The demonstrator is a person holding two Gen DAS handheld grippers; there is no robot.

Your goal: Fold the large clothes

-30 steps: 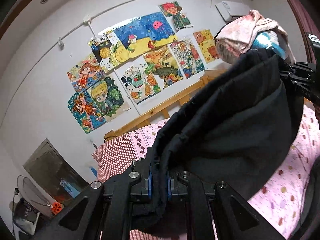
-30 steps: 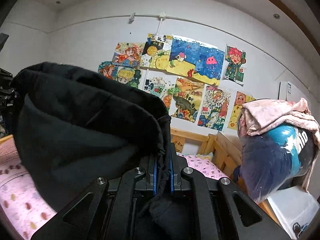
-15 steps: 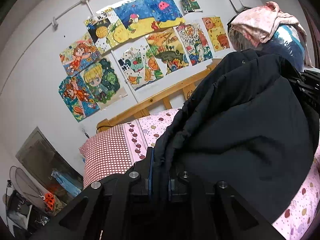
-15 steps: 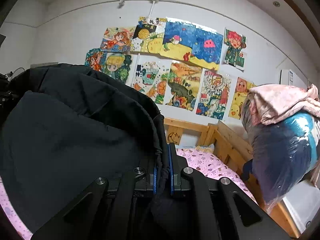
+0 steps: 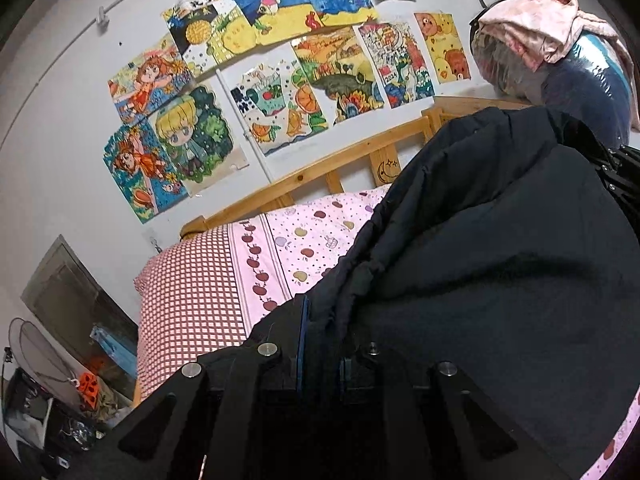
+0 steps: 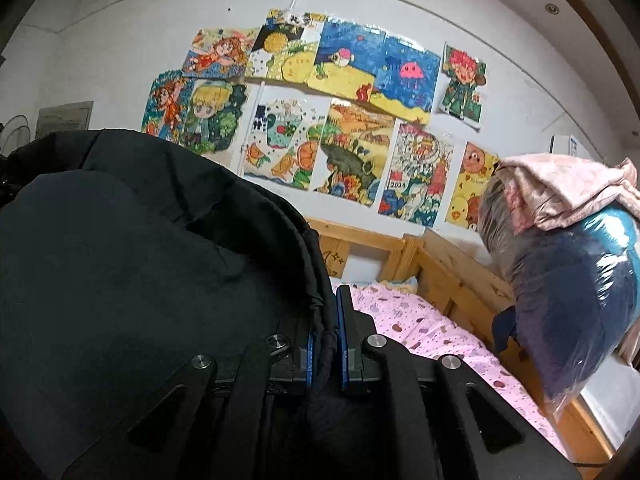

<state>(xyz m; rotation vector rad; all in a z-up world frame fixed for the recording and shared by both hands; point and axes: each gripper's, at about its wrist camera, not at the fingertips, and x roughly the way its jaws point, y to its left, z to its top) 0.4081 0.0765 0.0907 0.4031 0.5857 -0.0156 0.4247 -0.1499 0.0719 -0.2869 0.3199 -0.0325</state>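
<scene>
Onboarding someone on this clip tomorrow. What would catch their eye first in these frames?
The big black garment fills the foreground, stretched over the pink patterned bedsheet with an edge pinched in the left tool and another in the right tool. Behind it, a cluster of bright children's drawings covers the white wall above the wooden bed frame. At the right, a plastic-wrapped blue bundle has a pink cloth on top.

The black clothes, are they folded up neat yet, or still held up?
Held up, not neatly folded. The black garment hangs bunched between the left gripper and right gripper, both pinching its edge above the bed.
</scene>
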